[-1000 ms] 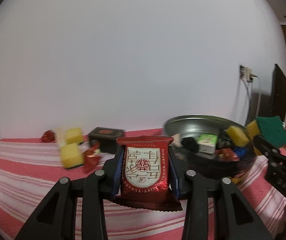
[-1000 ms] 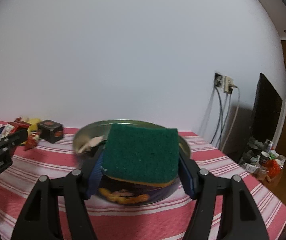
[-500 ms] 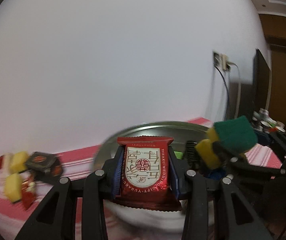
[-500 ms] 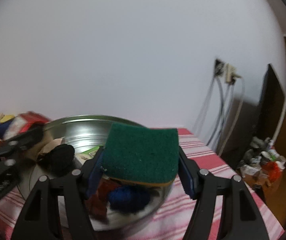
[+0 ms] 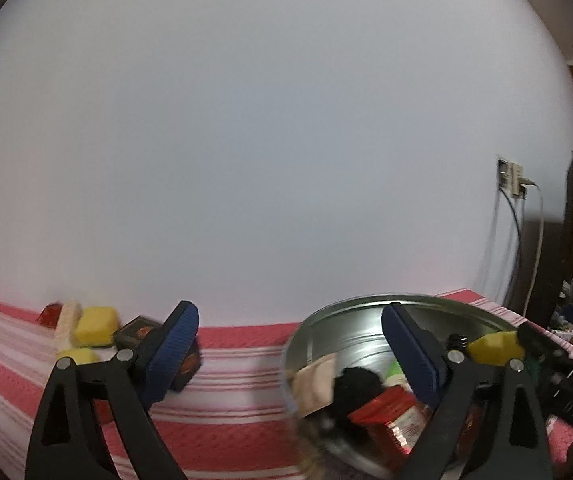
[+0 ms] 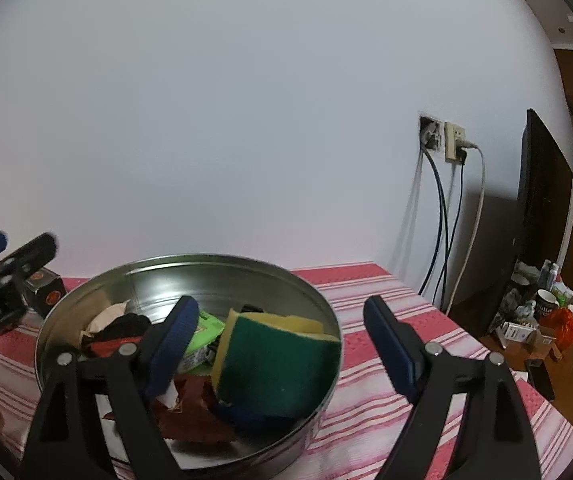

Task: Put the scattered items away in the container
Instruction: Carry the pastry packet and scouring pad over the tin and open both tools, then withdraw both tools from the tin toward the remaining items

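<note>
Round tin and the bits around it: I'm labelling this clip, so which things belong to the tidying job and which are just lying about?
Job:
- round tin
- green sponge and red packet, now in the tin
- yellow sponges and black box, still on the cloth

Lying about:
- wall socket and cables
- floor clutter

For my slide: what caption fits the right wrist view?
Open right gripper over the tin, sponge just dropped inside.

A round tin (image 6: 318, 300) of smooth, shiny metal stands on the table's ribbed red-and-white cloth (image 6: 386, 360), holding a sponge (image 6: 278, 364) with a rough matt green face over yellow foam and a glossy, crinkled red foil packet (image 5: 390, 412), beside matt black plastic hand-held gripper arms with ribbed blue pads (image 6: 386, 344).
</note>
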Tool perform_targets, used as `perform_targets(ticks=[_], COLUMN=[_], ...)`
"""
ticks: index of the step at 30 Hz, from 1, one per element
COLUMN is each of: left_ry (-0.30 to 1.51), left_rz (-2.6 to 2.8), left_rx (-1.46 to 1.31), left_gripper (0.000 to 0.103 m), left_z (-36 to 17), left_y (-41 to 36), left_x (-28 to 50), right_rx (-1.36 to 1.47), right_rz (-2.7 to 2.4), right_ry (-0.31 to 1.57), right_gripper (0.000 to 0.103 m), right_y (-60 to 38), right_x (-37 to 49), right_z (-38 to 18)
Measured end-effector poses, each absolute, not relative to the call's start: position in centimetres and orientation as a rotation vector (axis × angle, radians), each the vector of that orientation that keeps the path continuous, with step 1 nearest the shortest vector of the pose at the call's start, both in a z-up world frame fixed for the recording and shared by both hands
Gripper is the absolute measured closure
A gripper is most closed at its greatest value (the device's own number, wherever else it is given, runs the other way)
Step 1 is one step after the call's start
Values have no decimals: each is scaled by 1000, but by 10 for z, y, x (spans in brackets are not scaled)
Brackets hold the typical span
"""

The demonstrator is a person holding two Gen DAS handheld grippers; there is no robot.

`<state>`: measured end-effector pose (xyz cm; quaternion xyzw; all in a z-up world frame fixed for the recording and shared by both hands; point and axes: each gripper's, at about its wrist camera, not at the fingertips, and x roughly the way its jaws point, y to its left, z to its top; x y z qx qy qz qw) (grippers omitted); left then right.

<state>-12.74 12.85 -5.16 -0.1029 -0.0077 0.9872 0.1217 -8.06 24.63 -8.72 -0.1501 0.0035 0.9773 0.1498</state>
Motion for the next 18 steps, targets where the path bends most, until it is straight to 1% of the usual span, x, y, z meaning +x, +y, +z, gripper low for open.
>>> perform_targets(ticks=[12,16,18], left_ry=[-12,-21,-12], left_rz=[2948,2949,2941], left_rx=[-378,-372,-375], left_gripper=[9,9,9], left_z=[-63,-61,-60], left_y=[101,93,92], left_x=[-105,-94,-90], right_rx=[-442,-394,-407], right_rz=[2800,2803,2810], right_ry=[116,33,36], right_gripper=[17,17,17], right_y=[237,217,212], right_x=[-64,-53,-50], right_z=[-88,-86,-86])
